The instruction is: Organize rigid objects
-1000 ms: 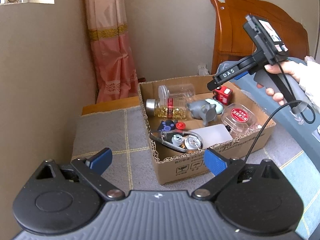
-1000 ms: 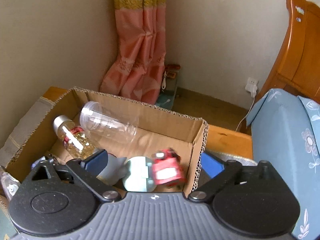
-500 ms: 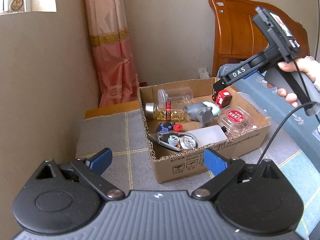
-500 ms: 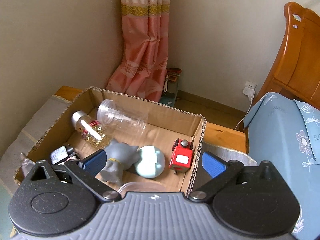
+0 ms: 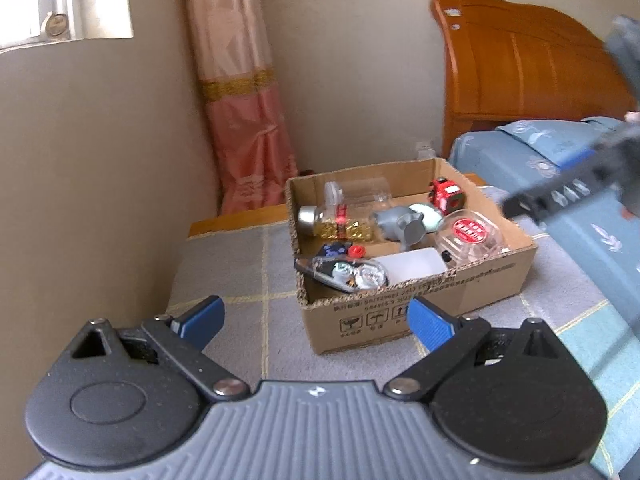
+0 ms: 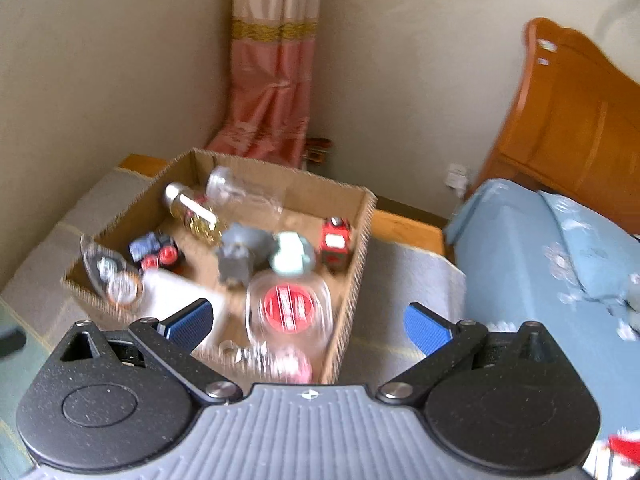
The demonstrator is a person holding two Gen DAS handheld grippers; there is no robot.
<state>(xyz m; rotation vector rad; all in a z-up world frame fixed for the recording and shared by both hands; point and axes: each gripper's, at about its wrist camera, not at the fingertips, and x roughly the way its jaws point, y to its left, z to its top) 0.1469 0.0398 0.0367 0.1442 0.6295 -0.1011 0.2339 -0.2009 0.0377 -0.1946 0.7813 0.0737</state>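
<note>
The work surface is a grey checked mat (image 5: 240, 272) laid in the corner of a bedroom, with a pink curtain (image 5: 248, 120) behind it and a bed under a blue floral cover (image 6: 540, 264) along its right edge. A cardboard box (image 5: 440, 292) stands on the mat, near the mat's far edge.

Task status, as I judge it: the rigid objects are gathered inside the box, and I see none loose on the mat. The contents include:
- a red toy car (image 6: 335, 242) at the far right corner of the box;
- a grey animal figure (image 5: 404, 226) near the middle, touching a pale green round case (image 6: 291, 254);
- a clear container with a red lid label (image 6: 289, 304) against the right wall;
- a bottle of yellow capsules (image 5: 332, 222) and a clear jar (image 5: 360, 192) along the far wall;
- a white flat case (image 5: 412, 266) and a blister pack (image 5: 344, 274) at the near left corner.

What remains, if anything, cannot be determined (both views show only part of the surroundings, and the right view is blurred).

Tool state: my left gripper (image 5: 316, 320) is spread wide and holds nothing; it hangs short of the box's near wall. My right gripper (image 6: 308, 322) is likewise spread wide and empty, above the box's near right corner, touching nothing.
</note>
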